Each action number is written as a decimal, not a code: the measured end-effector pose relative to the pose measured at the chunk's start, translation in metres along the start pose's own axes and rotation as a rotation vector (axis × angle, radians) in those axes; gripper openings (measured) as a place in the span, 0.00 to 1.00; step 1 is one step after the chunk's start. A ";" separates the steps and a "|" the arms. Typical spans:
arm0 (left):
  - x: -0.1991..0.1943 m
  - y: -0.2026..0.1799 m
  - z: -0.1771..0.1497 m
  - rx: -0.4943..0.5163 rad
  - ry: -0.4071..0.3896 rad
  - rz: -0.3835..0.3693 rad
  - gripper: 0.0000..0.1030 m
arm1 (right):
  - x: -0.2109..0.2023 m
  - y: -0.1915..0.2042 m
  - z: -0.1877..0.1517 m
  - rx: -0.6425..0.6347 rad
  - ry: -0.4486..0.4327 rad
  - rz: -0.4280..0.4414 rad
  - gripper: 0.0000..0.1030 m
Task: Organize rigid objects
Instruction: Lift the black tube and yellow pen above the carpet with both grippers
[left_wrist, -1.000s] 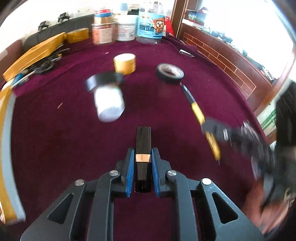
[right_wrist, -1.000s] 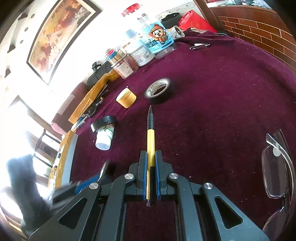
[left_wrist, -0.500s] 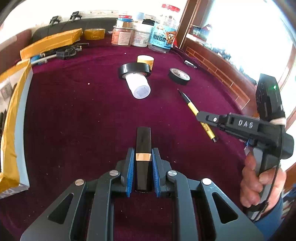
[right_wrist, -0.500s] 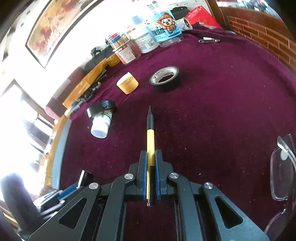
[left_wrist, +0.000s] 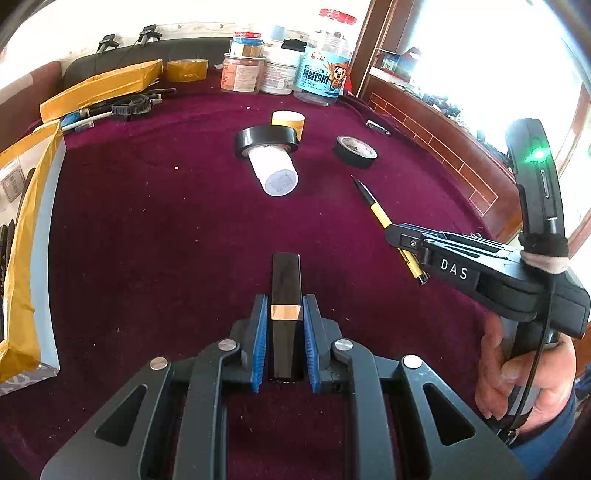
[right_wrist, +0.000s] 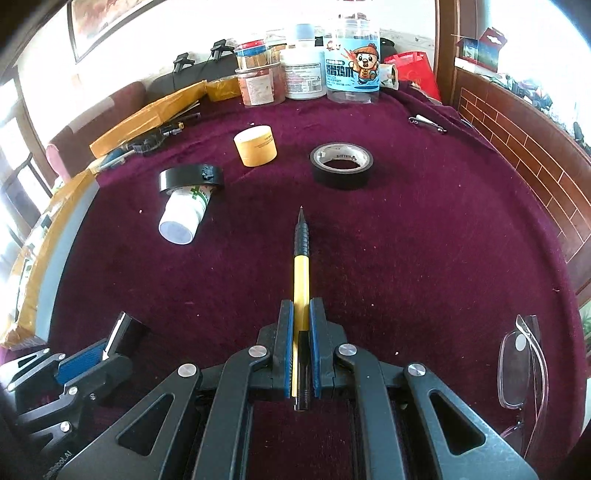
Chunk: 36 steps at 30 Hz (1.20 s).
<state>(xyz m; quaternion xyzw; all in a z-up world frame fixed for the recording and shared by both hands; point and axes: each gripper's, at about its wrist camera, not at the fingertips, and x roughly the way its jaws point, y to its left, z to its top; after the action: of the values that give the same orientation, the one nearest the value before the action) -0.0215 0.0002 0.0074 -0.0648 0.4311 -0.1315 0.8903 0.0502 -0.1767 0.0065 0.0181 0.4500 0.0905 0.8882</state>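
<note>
At 10 o'clock a white bottle lies with black tape ringed around its neck. The left gripper clamps a black bar; the right gripper clamps a yellow pen. Compared with a second ago, the right gripper has rolled, and the jars now stand at 12 o'clock.

The near and middle bench surface lay open, giving clear passage ahead of both sets of jaws. Mid-bench obstacles were a white bottle lying through a black tape ring, a yellow tape roll and a black tape roll. Jars lined the far edge. Cartons walled the left side. Eyeglasses occupied the near right edge.
</note>
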 end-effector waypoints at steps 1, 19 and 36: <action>-0.001 0.000 0.000 -0.001 -0.001 -0.002 0.15 | -0.001 -0.003 0.000 0.011 -0.001 0.016 0.07; -0.009 -0.001 -0.002 0.026 -0.042 -0.073 0.15 | -0.004 -0.003 -0.006 0.023 0.000 0.099 0.08; -0.006 -0.008 -0.001 0.062 -0.032 -0.129 0.15 | -0.004 0.002 -0.006 0.000 0.003 0.085 0.11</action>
<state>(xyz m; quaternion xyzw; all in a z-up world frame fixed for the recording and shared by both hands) -0.0274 -0.0056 0.0134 -0.0668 0.4075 -0.2012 0.8883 0.0430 -0.1761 0.0065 0.0371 0.4502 0.1279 0.8829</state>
